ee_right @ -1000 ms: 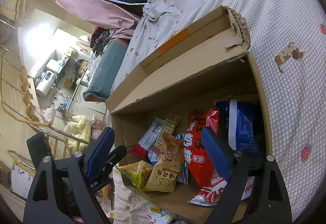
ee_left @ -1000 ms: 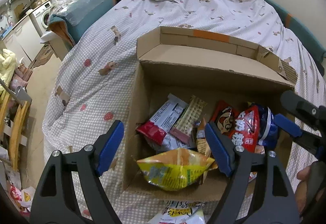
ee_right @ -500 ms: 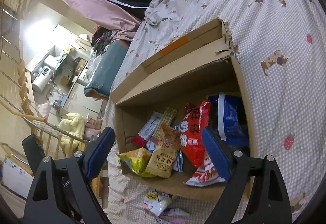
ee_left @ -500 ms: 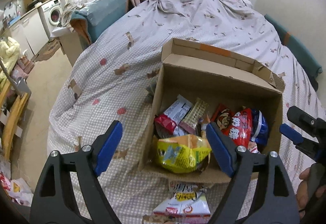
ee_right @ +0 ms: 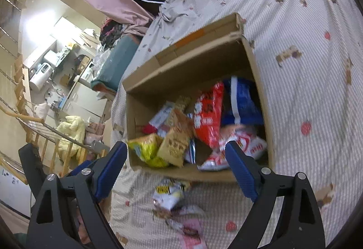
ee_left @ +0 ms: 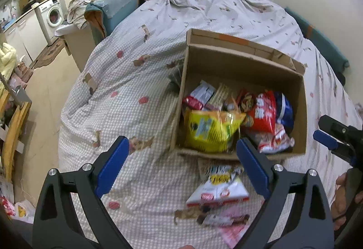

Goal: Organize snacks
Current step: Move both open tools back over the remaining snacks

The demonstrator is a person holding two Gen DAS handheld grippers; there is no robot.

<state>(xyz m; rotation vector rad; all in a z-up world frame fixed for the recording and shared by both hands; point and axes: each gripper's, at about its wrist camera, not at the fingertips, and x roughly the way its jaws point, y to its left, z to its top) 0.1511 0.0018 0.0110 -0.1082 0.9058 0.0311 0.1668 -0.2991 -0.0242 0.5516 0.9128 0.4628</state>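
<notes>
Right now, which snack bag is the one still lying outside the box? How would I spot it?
Find the open cardboard box sitting on the checked bedspread. Just in front of its near wall, on the bedspread, lies a white snack bag with a yellow label and a red strip along its bottom edge. Beside a small dark bar and a pink packet, it is the largest loose one.

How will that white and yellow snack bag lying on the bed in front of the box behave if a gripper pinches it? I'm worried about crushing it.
The white and yellow snack bag looks puffed and crinkly, so it is probably light and will likely flop and buckle when pinched. Its film looks glossy, so it may slip. It lies on the soft quilt, which will likely give under a push.
</notes>
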